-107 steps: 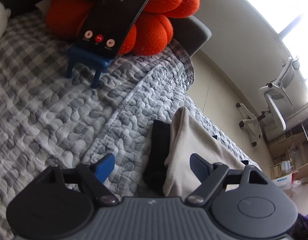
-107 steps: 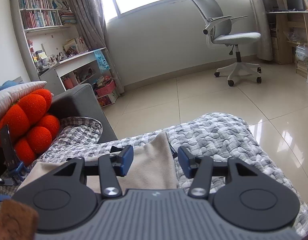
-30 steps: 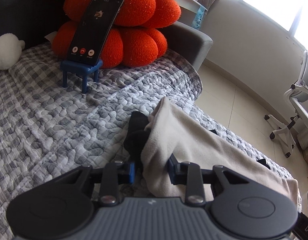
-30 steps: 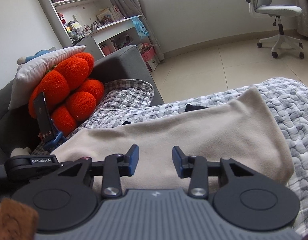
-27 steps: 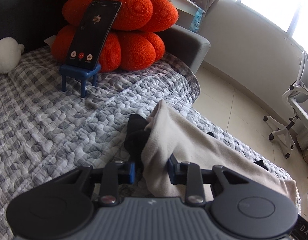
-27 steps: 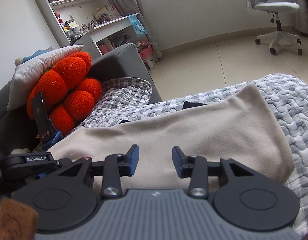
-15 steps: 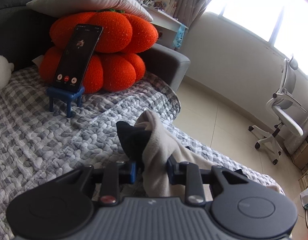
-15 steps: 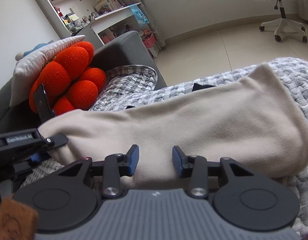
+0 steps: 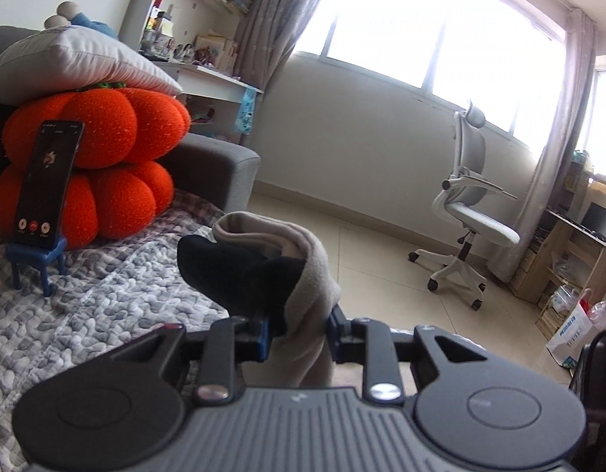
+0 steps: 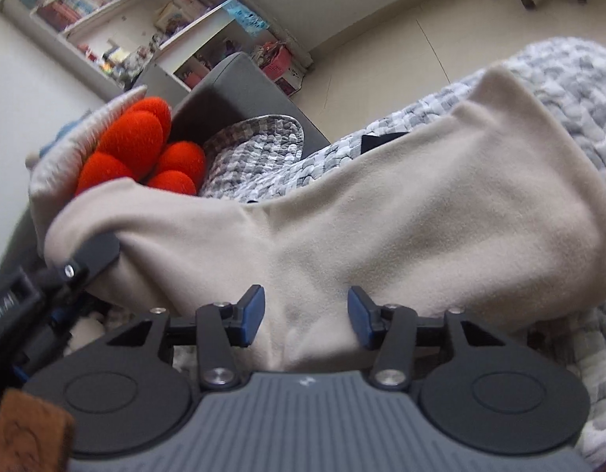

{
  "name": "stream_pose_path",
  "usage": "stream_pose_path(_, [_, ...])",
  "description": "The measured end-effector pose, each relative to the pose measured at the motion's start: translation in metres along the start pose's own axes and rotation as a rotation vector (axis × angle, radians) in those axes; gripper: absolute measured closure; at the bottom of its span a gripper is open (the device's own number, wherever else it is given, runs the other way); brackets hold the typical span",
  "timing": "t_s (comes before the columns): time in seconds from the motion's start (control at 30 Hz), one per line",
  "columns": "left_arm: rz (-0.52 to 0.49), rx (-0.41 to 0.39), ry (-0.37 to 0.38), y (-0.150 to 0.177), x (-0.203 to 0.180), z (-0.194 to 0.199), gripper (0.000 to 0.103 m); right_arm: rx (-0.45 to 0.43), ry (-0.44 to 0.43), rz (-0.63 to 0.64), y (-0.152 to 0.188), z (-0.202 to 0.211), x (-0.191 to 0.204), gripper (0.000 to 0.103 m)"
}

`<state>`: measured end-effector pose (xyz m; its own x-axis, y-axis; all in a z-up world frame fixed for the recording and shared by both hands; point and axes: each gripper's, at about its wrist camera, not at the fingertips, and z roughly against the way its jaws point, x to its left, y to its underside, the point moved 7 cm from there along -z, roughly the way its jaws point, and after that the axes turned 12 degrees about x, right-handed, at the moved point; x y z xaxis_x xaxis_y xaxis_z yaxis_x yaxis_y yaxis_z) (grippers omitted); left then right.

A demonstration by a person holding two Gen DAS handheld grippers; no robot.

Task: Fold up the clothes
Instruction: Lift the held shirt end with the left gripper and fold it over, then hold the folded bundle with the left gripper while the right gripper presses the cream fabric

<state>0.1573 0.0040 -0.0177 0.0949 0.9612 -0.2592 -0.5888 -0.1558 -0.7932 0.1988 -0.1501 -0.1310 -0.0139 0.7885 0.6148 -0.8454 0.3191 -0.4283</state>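
A: In the left wrist view, what has the left tool [image 9: 297, 338] got?

B: Its two fingers are clamped on a bunched end of the beige garment [image 9: 303, 271], together with a black fabric part [image 9: 244, 275] that pokes out beside the beige. That end is raised clear of the grey quilted bed cover [image 9: 86, 306]. I'd judge it is held up so it can be carried over the rest of the cloth for a fold.

A: Anything else there?

B: A phone [image 9: 47, 185] leans on a small blue stand [image 9: 35, 259] in front of orange pumpkin cushions [image 9: 106, 165], well apart from the cloth.

A: And the right wrist view?

B: The right tool [image 10: 306, 316] has its fingers parted, grasping nothing, with the beige cloth lying between and under them. It may be there to pin or steady the middle. The garment [image 10: 440, 212] stretches across the bed cover [image 10: 570, 78], its right part lying flat, its left end lifted where the left tool [image 10: 82, 263] holds it.

A: How does it look?

B: Soft, fleecy, thick, with a crease near the right tool; a black corner [image 10: 377, 141] shows from under its far edge
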Motion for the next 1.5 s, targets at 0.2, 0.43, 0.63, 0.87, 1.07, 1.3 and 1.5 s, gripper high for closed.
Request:
stream_pose_path(0.2, [-0.064,0.004,0.066,0.008,-0.031,-0.009,0.076,-0.009,-0.177,-0.239,-0.016,0.029,-0.031,0.045])
stream_pose_path(0.43, [-0.150,0.054,0.124,0.027,-0.064,-0.024,0.076,-0.053,-0.231,-0.347,-0.021,0.058,-0.053,0.039])
stream_pose_path(0.63, [-0.255,0.118,0.161,0.047,-0.089,-0.037,0.076,-0.084,-0.290,-0.433,-0.024,0.068,-0.066,0.038])
stream_pose_path(0.87, [-0.408,0.196,0.227,0.071,-0.110,-0.045,0.066,-0.110,-0.315,-0.482,-0.027,0.078,-0.077,0.036])
stream_pose_path(1.07, [-0.473,0.254,0.324,0.082,-0.116,-0.045,0.054,-0.091,-0.301,-0.452,-0.031,0.072,-0.073,0.035])
stream_pose_path(1.3, [-0.478,0.290,0.409,0.080,-0.108,-0.034,0.049,-0.073,-0.248,-0.376,-0.035,0.061,-0.061,0.034])
stream_pose_path(1.5, [-0.394,0.258,0.378,0.060,-0.076,-0.027,0.046,-0.058,-0.200,-0.308,-0.038,0.053,-0.051,0.034])
